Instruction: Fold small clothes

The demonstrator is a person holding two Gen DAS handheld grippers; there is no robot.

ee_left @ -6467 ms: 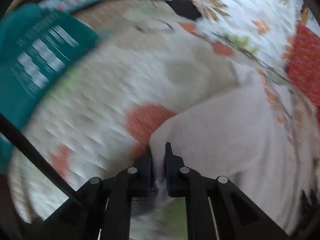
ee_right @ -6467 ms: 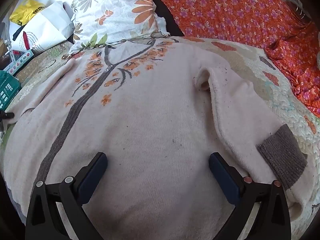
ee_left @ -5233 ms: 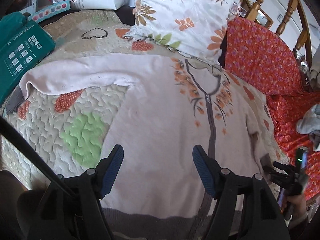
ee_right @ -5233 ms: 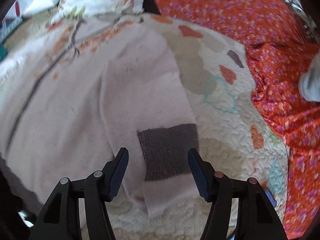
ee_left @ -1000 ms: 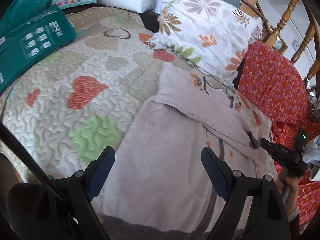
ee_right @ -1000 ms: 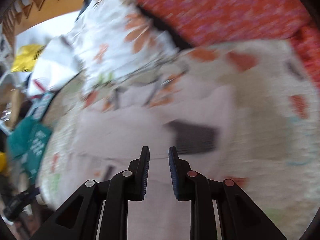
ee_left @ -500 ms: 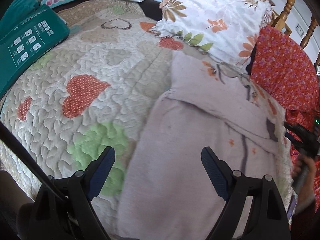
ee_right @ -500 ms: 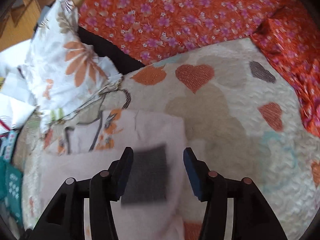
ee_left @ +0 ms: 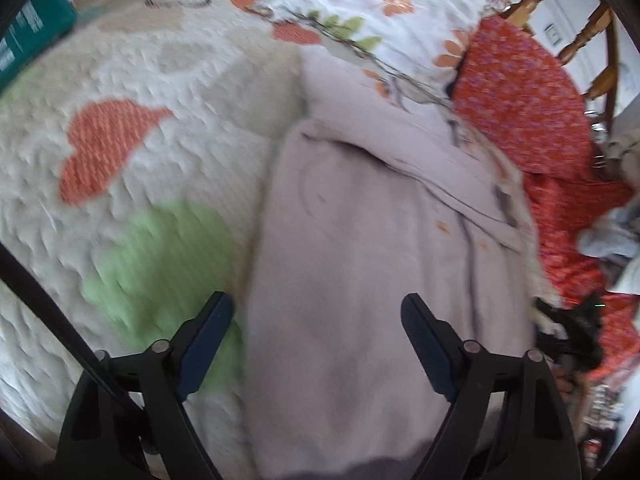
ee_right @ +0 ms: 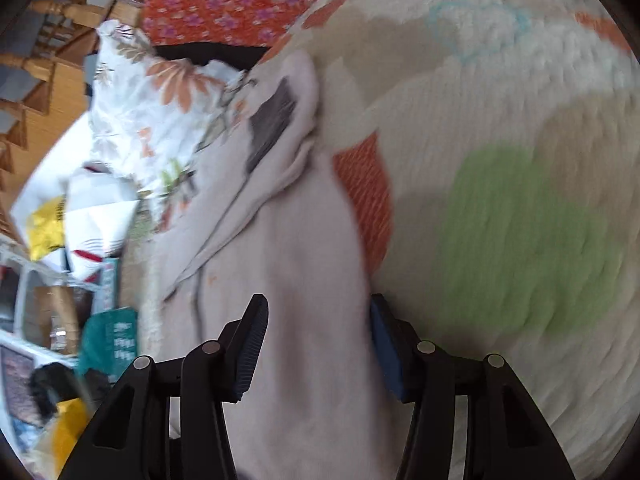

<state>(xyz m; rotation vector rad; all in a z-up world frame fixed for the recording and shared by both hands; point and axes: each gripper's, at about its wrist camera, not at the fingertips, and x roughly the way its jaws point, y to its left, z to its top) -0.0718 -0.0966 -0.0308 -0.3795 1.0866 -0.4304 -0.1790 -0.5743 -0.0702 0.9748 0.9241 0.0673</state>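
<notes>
Your left claw (ee_left: 316,330) is spread wide above the pale pink knitted sweater (ee_left: 360,248), sleeves folded in, on the heart-patterned quilted bedspread (ee_left: 120,128). Your right claw (ee_right: 316,332), also spread, straddles the sweater's near right edge.

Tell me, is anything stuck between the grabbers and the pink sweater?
Nothing visible is. The left gripper and right gripper are both open right over the sweater, whose sleeves are already folded in on the quilt.
</notes>
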